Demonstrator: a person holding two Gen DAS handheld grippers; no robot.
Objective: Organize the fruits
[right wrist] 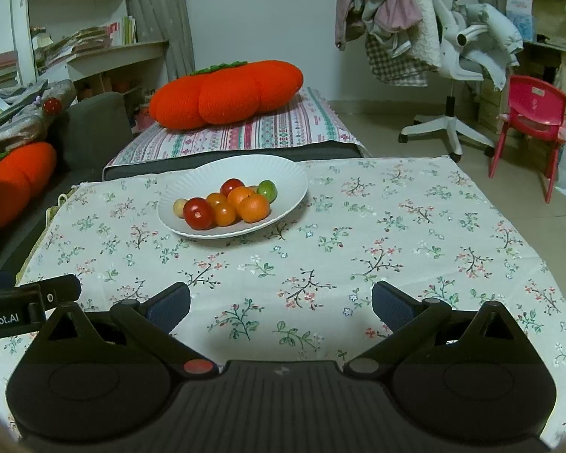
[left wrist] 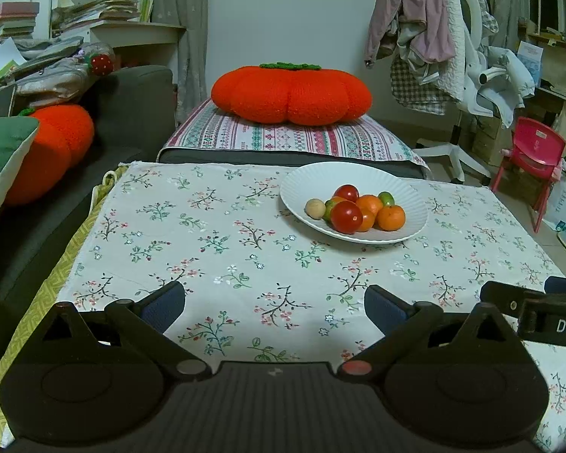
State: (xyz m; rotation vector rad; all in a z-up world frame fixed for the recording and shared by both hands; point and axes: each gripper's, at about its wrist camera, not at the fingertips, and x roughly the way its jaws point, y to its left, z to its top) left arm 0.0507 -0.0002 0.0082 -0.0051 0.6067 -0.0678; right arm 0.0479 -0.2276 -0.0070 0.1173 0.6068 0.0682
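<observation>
A white ribbed plate [left wrist: 411, 204] [right wrist: 290, 177] stands on the floral tablecloth at the far side of the table. It holds a heap of small fruits: red ones [left wrist: 346, 217] [right wrist: 198, 213], orange ones [left wrist: 390, 218] [right wrist: 253, 208], a green one [left wrist: 386, 199] [right wrist: 266, 189] and a pale beige one [left wrist: 315, 208] [right wrist: 180, 207]. My left gripper [left wrist: 275, 305] is open and empty above the near cloth. My right gripper [right wrist: 281, 307] is open and empty too, beside the left one, both well short of the plate.
The floral tablecloth [left wrist: 207, 234] covers the table. Behind it is a striped cushion seat with a large orange pumpkin pillow [left wrist: 290, 92]. A dark sofa [left wrist: 132, 113] is at the left. A white office chair with clothes [right wrist: 449, 56] and a red child's chair [right wrist: 528, 120] stand at the right.
</observation>
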